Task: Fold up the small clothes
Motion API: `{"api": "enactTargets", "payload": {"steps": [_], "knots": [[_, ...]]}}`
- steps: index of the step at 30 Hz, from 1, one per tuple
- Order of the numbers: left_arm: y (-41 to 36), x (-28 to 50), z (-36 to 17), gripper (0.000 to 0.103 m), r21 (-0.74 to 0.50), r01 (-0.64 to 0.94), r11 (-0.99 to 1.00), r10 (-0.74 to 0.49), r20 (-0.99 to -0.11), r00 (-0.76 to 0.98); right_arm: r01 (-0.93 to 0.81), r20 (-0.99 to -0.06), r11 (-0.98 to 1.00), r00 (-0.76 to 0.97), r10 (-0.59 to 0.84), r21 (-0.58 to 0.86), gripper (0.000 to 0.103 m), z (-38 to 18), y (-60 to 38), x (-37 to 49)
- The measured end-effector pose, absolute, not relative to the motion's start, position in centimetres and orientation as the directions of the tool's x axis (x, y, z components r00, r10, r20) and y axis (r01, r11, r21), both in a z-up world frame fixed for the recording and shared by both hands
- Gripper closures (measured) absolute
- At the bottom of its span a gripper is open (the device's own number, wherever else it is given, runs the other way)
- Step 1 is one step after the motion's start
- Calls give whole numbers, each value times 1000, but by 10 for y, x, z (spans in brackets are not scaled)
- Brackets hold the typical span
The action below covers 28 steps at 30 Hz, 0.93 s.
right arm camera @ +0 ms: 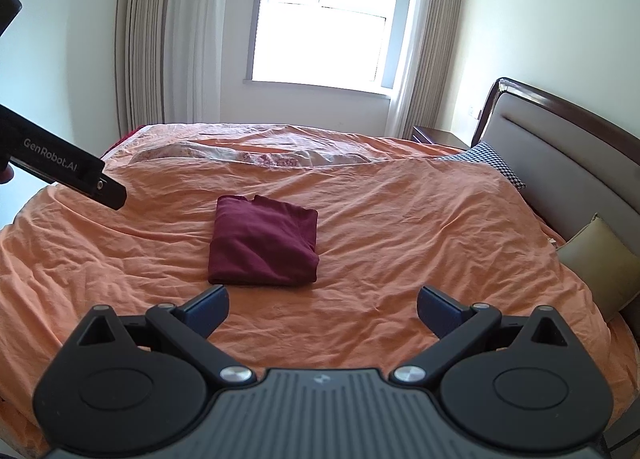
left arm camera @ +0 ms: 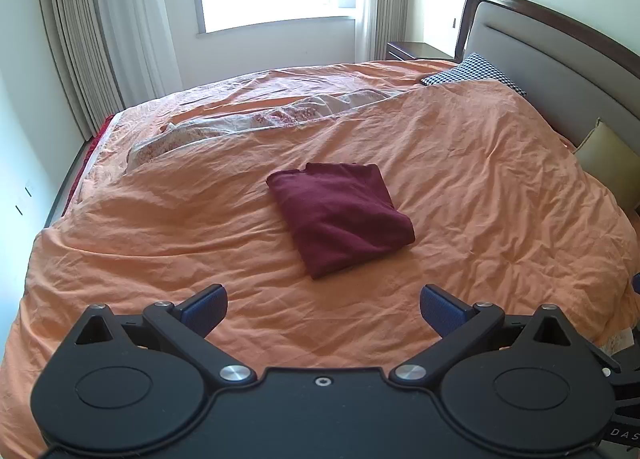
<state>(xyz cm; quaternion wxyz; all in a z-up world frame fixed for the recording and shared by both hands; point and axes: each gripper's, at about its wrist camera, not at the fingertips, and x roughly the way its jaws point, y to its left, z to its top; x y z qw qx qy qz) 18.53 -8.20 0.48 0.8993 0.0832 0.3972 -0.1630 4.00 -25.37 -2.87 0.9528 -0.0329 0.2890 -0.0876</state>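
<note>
A dark red garment (left arm camera: 340,215) lies folded into a compact rectangle on the orange duvet (left arm camera: 480,187), near the bed's middle. My left gripper (left arm camera: 323,309) hovers above the duvet a short way in front of it, open and holding nothing. In the right wrist view the same folded garment (right arm camera: 264,241) sits ahead and slightly left. My right gripper (right arm camera: 322,309) is also open and empty, held back from the cloth. The left tool's black body (right arm camera: 60,163) reaches into that view from the left edge.
A padded headboard (left arm camera: 560,59) runs along the right side, with a checked pillow (left arm camera: 472,71) and an olive cushion (left arm camera: 608,159) against it. A rumpled floral sheet (left arm camera: 248,119) shows at the duvet's far fold. Curtains (right arm camera: 160,39) and a bright window (right arm camera: 320,19) stand behind the bed, a nightstand (right arm camera: 436,135) beside it.
</note>
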Motion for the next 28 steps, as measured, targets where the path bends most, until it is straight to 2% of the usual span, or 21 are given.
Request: {"api": "enactTargets", "payload": {"steps": [16,22,25,28], "knots": [[-78,182,9,1,26,363,931,-228,-736,638,148,-543,982,818,-189,-118,0,-27,-252,38],[-71,175,14,1,14,382,924,-267,-692,671,149,-542,981,818,-191,-122,0,-27,-252,38],[-71,169,19,1,40,371,928,-254,-659,708,150,-541,980,818,-196,-127,0,-26,-252,37],[-70,173,21,0,42,336,941,-223,-671,707,153,-539,980,818,-200,-131,0,-24,-253,36]]}}
